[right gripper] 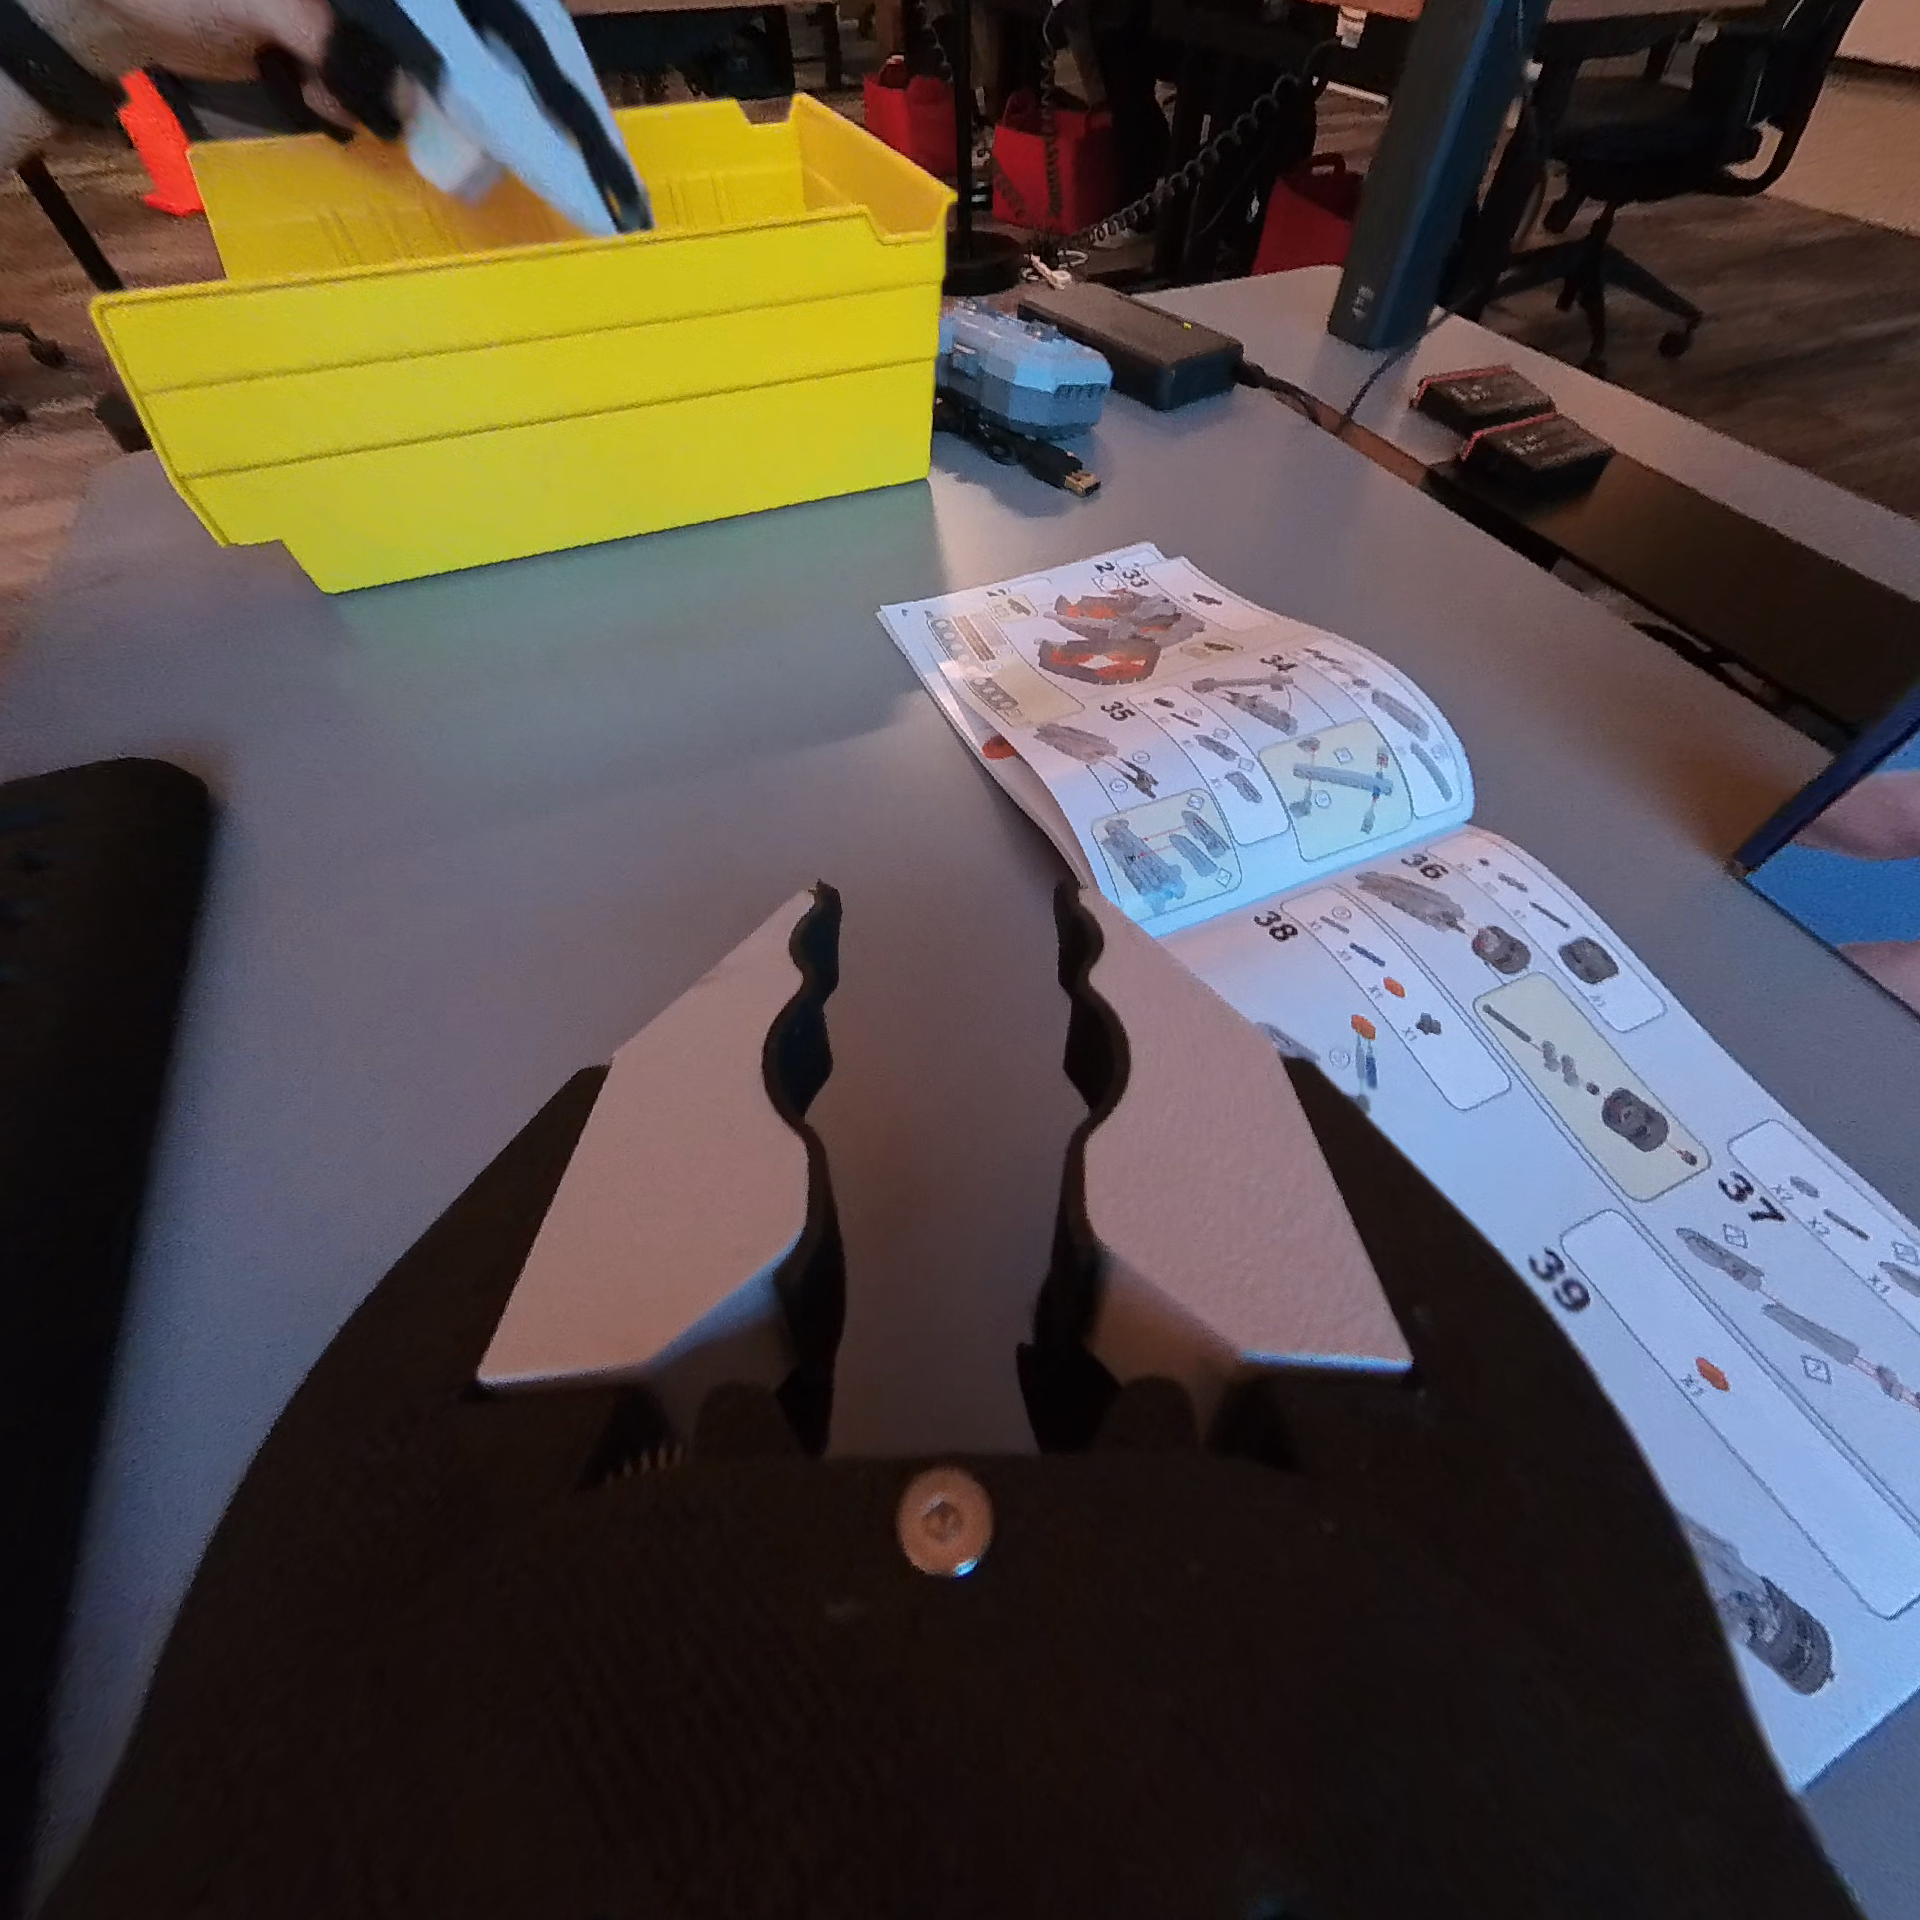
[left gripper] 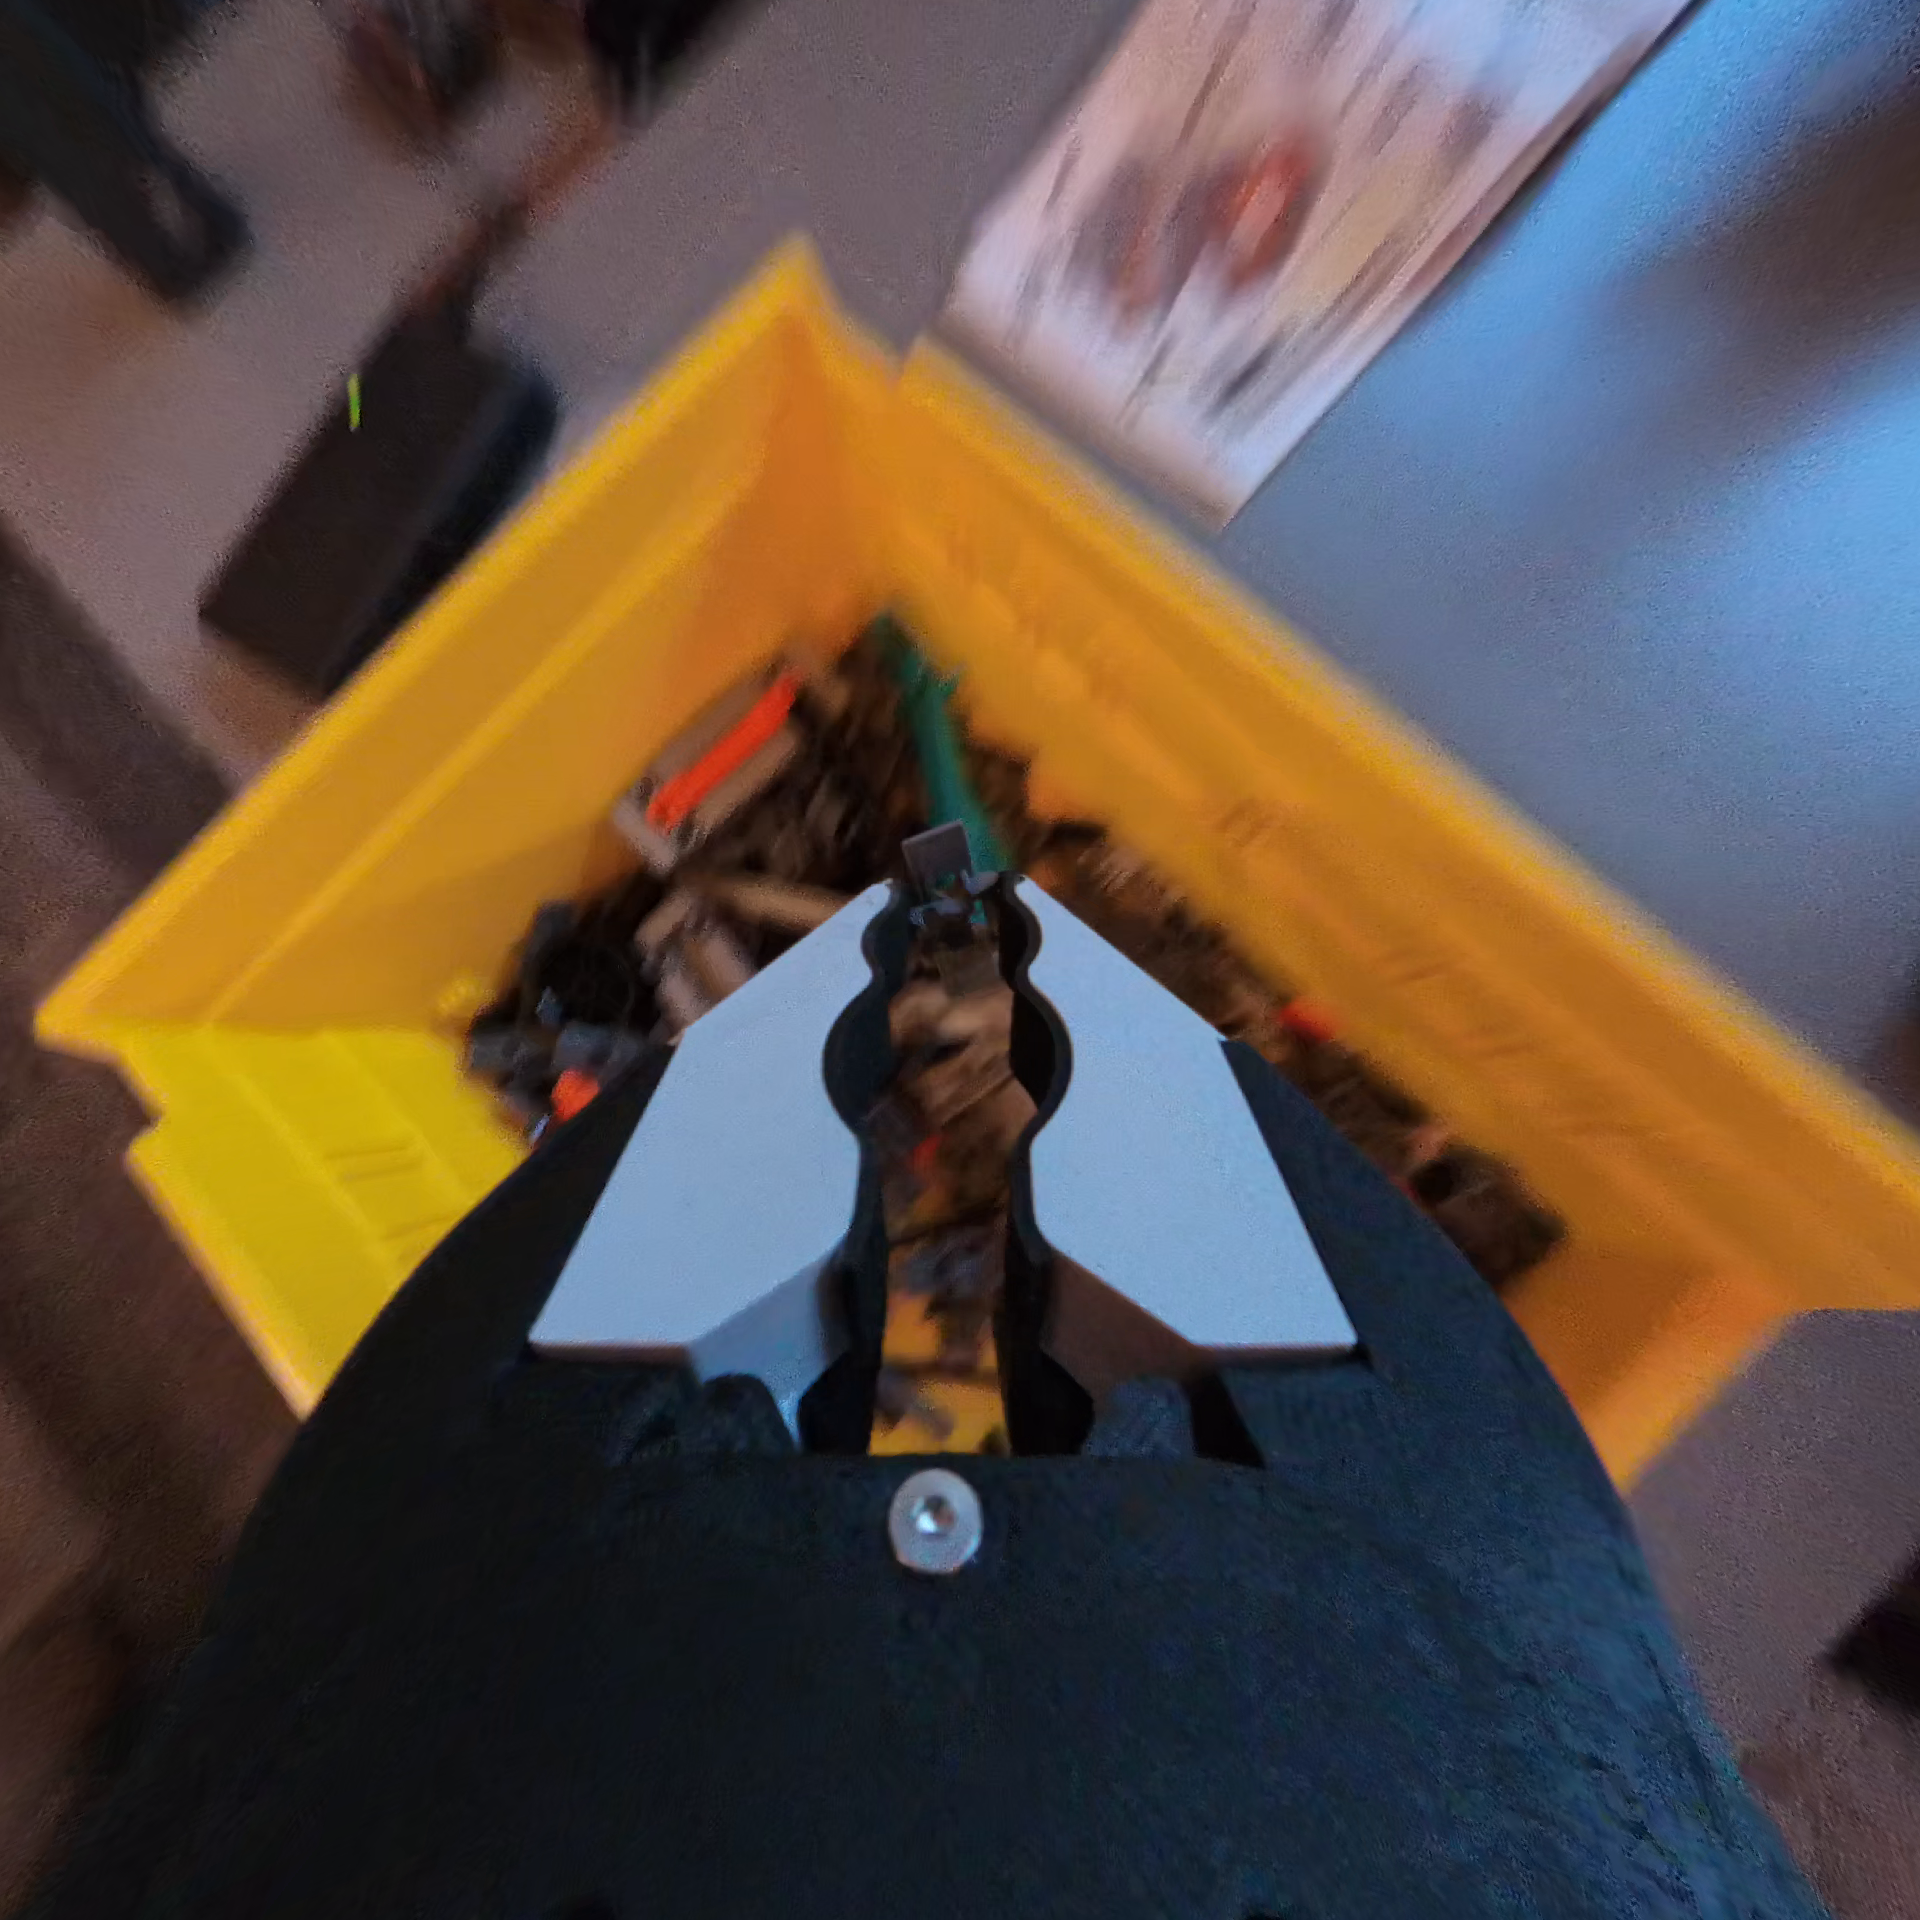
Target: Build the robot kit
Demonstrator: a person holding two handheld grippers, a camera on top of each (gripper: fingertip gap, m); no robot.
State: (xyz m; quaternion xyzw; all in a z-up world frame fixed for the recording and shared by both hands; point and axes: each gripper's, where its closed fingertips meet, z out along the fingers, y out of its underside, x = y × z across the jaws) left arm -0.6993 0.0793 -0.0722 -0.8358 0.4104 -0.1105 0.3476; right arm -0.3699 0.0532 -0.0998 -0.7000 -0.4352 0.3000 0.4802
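Observation:
My left gripper (left gripper: 948, 891) hangs over a yellow bin (left gripper: 582, 665) full of small building pieces in grey, tan, orange and green. Its tips are shut on a small dark grey piece (left gripper: 935, 868) that sticks up between them. The view is blurred by motion. In the right wrist view the same left gripper (right gripper: 623, 213) points down into the yellow bin (right gripper: 540, 416) at the far left of the grey table (right gripper: 499, 727). My right gripper (right gripper: 940, 904) is open and empty, low over the bare table, just left of an open instruction booklet (right gripper: 1351, 883).
A blue-grey block model (right gripper: 1018, 369) with a cable and a black power brick (right gripper: 1132, 338) lie behind the bin. A black object (right gripper: 83, 1039) sits at the left edge. Two black packs (right gripper: 1507, 426), a monitor stand and office chairs are at the back right. The tips of one gripper are about 35 cm away from the tips of the other. Between my left fingertips and the blue-grey block model (right gripper: 1018, 369) there is roughly 15 cm.

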